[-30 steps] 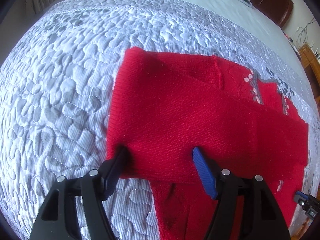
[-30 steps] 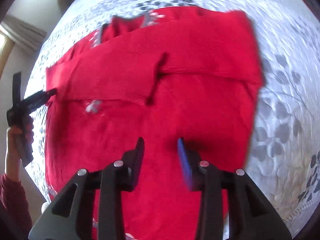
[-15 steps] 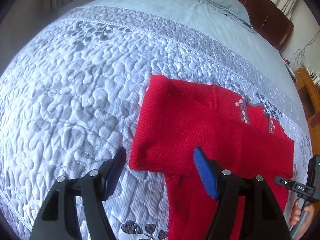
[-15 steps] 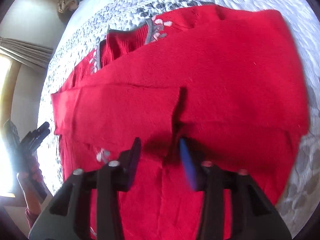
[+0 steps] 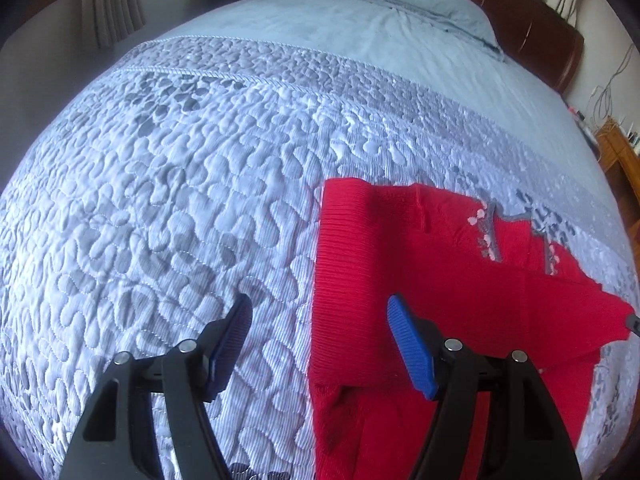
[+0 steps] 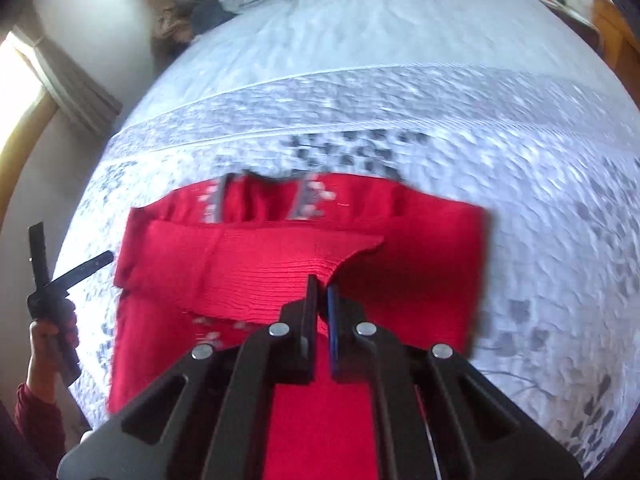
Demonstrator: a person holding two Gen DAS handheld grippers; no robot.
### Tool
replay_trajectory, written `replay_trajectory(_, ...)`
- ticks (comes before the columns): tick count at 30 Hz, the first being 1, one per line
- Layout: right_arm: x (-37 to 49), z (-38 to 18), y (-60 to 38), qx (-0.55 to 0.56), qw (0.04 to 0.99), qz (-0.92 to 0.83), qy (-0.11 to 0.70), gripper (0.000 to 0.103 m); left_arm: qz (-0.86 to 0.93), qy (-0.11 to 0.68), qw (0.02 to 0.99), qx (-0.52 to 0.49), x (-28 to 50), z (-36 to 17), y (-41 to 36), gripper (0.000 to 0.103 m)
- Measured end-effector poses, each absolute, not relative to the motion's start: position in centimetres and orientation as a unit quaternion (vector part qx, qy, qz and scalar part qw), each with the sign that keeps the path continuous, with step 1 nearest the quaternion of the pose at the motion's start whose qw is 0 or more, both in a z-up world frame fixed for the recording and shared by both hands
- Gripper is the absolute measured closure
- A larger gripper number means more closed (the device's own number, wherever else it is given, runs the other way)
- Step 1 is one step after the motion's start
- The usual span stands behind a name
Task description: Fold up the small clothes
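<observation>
The quilted bedspread [image 5: 168, 200] lies bare ahead and left of the spread jaws of the left gripper [image 5: 320, 344], whose right finger overlaps the red sweater [image 5: 400, 264] edge. The right gripper [image 6: 321, 304], jaws parted a moment ago, now pinches a sleeve cuff [image 6: 280, 280] lying across the sweater

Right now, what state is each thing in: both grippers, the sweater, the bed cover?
left gripper: open, fingers apart, holding nothing, above the sweater's edge.
right gripper: fingers shut on a ribbed fold of the sweater.
red sweater: partly folded, a sleeve laid across the body, flat on the quilt.
quilted bed cover: spread flat.
</observation>
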State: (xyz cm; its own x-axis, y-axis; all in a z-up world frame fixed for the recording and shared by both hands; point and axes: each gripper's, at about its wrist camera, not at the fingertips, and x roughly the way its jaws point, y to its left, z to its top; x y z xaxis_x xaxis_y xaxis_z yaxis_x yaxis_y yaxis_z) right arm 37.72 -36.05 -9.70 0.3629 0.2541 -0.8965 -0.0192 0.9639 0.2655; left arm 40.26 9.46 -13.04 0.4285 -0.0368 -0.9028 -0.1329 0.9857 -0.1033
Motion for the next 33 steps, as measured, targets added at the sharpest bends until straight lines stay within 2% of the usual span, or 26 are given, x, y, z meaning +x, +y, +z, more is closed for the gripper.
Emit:
replay_trajectory(4, 38.2, -15.3, -38.7, 0.103, 0.778, 0.035, 0.619, 0.093, 0.036, 0.565, 0.823, -0.046, 41.4, -15.4, 7.8, 0.032)
replay_trajectory(6, 38.1, -16.4, -39.8, 0.123, 0.772, 0.035, 0.623, 0.09, 0.039, 0.576, 0.816, -0.036, 41.7, -16.4, 7.4, 0.032)
replay_trajectory(11, 38.9, -16.4, -42.0, 0.196, 0.771, 0.058, 0.603, 0.07, 0.031, 0.563, 0.826, -0.022, 42.1, -15.9, 7.0, 0.032)
replay_trajectory(16, 40.6, -16.5, -42.7, 0.233, 0.764, 0.058, 0.599, 0.067, 0.035, 0.567, 0.822, -0.035, 43.0, -16.5, 6.9, 0.031)
replay_trajectory(17, 40.5, -16.3, -42.8, 0.236, 0.765, 0.054, 0.597, 0.063, 0.035, 0.568, 0.822, -0.041, 43.0, -16.7, 7.0, 0.031)
replay_trajectory(21, 39.0, -15.2, -43.0, 0.19, 0.782, 0.024, 0.593, 0.062, 0.029, 0.565, 0.823, -0.054, 42.8, -17.1, 7.4, 0.029)
replay_trajectory(25, 38.2, -14.0, -43.1, 0.22, 0.786, 0.058, 0.575, 0.062, 0.03, 0.559, 0.826, -0.058, 42.6, -17.4, 7.5, 0.027)
replay_trajectory(31, 40.3, -16.8, -41.7, 0.221, 0.754, 0.06, 0.615, 0.058, 0.037, 0.559, 0.827, -0.052, 42.6, -17.4, 7.2, 0.026)
replay_trajectory(33, 40.7, -17.4, -41.2, 0.231, 0.75, 0.072, 0.616, 0.072, 0.035, 0.561, 0.825, -0.057, 42.7, -17.4, 7.4, 0.026)
